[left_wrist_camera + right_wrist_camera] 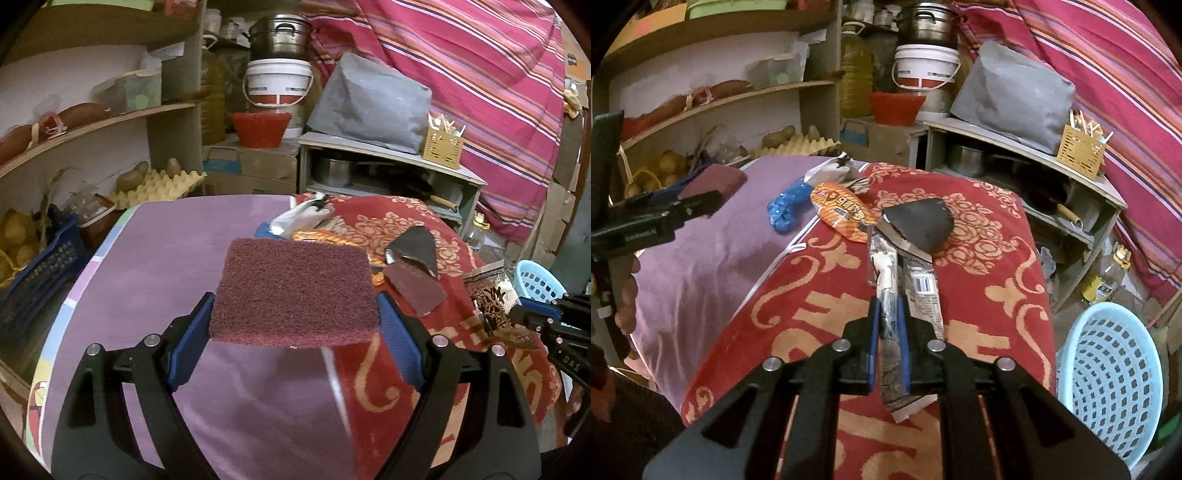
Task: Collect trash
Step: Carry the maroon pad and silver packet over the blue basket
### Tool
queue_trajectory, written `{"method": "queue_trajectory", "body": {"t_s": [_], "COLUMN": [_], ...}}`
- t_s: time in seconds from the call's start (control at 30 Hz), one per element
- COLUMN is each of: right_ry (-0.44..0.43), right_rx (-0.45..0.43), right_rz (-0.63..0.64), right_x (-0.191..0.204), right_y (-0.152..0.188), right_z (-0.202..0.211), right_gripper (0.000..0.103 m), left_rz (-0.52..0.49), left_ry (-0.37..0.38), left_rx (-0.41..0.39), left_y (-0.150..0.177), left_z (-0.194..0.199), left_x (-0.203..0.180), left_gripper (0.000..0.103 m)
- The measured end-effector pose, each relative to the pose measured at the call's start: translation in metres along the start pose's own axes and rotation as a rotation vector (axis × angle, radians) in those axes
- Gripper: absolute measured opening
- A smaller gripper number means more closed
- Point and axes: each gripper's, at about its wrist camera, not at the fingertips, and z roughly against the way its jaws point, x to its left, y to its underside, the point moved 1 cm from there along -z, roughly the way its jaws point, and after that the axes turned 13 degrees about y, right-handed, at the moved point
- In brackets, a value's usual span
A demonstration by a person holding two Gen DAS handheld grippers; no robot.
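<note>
left gripper (295, 328): scouring pad (295, 291) flat, crosswise | right gripper (888, 325): wrapper (891, 295) lengthwise, edge-up

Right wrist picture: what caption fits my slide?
Right gripper pinches a crinkled wrapper above the red cloth, blue basket nearby.

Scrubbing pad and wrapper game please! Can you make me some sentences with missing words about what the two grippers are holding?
1. The left gripper holds a maroon scrubbing ____ between its blue fingers.
2. The right gripper is shut on a crumpled ____, held above the red patterned cloth.
3. The light blue basket sits to the ____ of the right gripper in the right wrist view.
4. The orange snack packet lies beside a crumpled ____ plastic bag.

Missing words: pad; wrapper; right; blue
</note>
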Motion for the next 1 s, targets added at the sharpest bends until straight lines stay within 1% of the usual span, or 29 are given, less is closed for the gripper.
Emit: {"method": "queue_trajectory", "body": {"t_s": [0.27,0.37,0.5,0.63,0.77,0.9,1.0], "right_ry": [0.025,0.045,0.080,0.128,0.177,0.205,0.220], "right_rx": [-0.010,-0.017,-0.032,-0.039,-0.030,-0.010,0.007], "right_rz": [-0.059,-0.091,-0.150,-0.228,-0.291,-0.338,-0.377], "right_x": [-0.034,-0.052,-0.088,-0.133,-0.172,-0.203,-0.224], "right_y": [0.003,0.004,0.007,0.016,0.030,0.045,0.055], "right_z": [0.005,0.009,0.017,0.024,0.028,0.026,0.024], "right_gripper": [0.010,0.010,0.010,0.010,0.010,0.010,0.010], "left_rz": [-0.030,-0.045,-0.067,-0.114,-0.151,-0.191,-0.203], "left_ry": [0.048,0.075,0.114,0.151,0.213,0.270,0.328], "left_rx": [-0.001,-0.004,-0.005,-0.009,0.007,0.034,0.057], "left_y": [-0.006,-0.009,-0.013,-0.016,-0.014,-0.007,-0.001], "left_z": [-0.017,-0.023,-0.032,-0.043,-0.060,-0.080,-0.096], "left_x": [-0.040,-0.059,-0.086,-0.122,-0.162,-0.205,-0.236], "left_gripper": [0.083,0.083,0.083,0.083,0.083,0.083,0.083]}}
